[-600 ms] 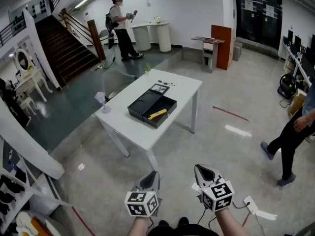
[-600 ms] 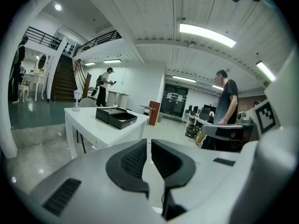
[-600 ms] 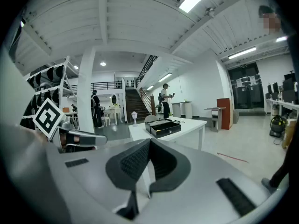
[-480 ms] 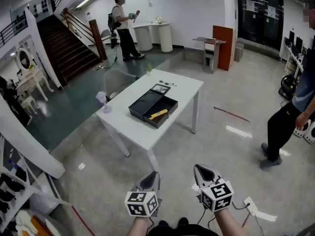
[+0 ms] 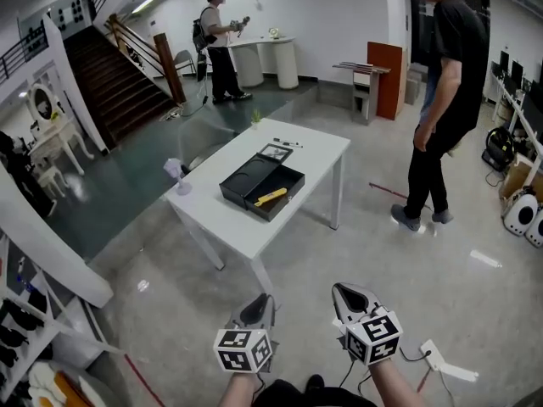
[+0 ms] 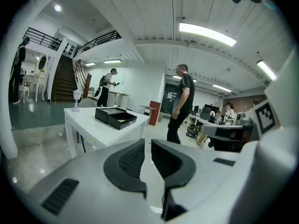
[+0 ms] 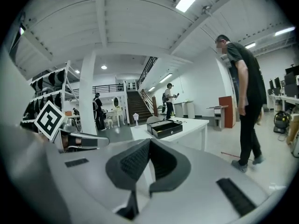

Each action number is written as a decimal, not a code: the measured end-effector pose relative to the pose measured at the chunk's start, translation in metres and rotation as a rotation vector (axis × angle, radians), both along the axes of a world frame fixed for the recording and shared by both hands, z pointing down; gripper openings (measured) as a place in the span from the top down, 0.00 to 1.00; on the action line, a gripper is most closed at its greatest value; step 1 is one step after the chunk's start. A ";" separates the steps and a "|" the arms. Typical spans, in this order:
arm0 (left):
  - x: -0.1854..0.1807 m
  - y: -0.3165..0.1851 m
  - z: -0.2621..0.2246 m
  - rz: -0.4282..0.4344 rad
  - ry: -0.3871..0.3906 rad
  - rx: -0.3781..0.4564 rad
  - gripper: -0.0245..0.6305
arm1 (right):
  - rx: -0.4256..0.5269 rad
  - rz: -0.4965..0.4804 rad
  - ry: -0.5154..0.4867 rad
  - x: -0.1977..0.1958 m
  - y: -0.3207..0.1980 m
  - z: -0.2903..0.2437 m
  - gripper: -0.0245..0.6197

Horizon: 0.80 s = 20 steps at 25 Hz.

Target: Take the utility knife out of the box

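A black box [image 5: 261, 185] lies open on a white table [image 5: 229, 223] a few steps ahead of me. In its near half lies the yellow utility knife [image 5: 271, 197]. Both grippers hang low at the bottom of the head view, far short of the table. My left gripper [image 5: 259, 302] is shut with nothing between its jaws, and so is my right gripper [image 5: 346, 291]. The left gripper view shows the box [image 6: 115, 117] beyond the closed left gripper [image 6: 147, 143]. In the right gripper view the box [image 7: 164, 127] sits past the closed right gripper [image 7: 149, 143].
A person in black [image 5: 441, 100] walks across the floor right of the table. Another person [image 5: 219, 45] stands at the back near a staircase [image 5: 110, 75]. A small white lamp [image 5: 176, 176] and a framed card [image 5: 276, 152] sit on the table. A power strip [image 5: 433, 354] lies by my right.
The person in black has walked from the right edge of the view inward, toward the table. Both grippers have stayed put and shut.
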<state>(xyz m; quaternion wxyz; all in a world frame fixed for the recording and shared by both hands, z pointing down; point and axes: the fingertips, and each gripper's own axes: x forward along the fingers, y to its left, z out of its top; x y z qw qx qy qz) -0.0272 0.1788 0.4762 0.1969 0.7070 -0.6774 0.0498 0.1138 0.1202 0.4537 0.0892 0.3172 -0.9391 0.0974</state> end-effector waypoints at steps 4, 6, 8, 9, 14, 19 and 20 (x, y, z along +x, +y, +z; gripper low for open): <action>0.002 -0.001 -0.006 -0.003 -0.013 0.006 0.93 | -0.006 0.003 -0.007 0.005 -0.001 0.002 0.96; 0.000 -0.003 -0.009 -0.005 -0.016 0.011 0.93 | -0.015 0.012 -0.014 0.006 -0.004 0.005 0.96; -0.003 -0.005 -0.009 -0.010 -0.012 0.010 0.90 | -0.024 0.017 -0.021 0.007 -0.006 0.007 0.96; -0.005 -0.007 -0.009 -0.012 -0.012 0.009 0.87 | -0.027 0.019 -0.021 0.007 -0.007 0.008 0.96; -0.024 -0.021 -0.011 -0.028 -0.019 0.003 0.81 | -0.049 0.035 -0.026 0.002 -0.019 0.012 0.96; -0.051 -0.048 -0.008 -0.030 -0.024 0.007 0.81 | -0.067 0.052 -0.036 -0.015 -0.047 0.017 0.96; -0.057 -0.056 -0.007 -0.031 -0.026 0.007 0.81 | -0.069 0.054 -0.038 -0.021 -0.054 0.018 0.96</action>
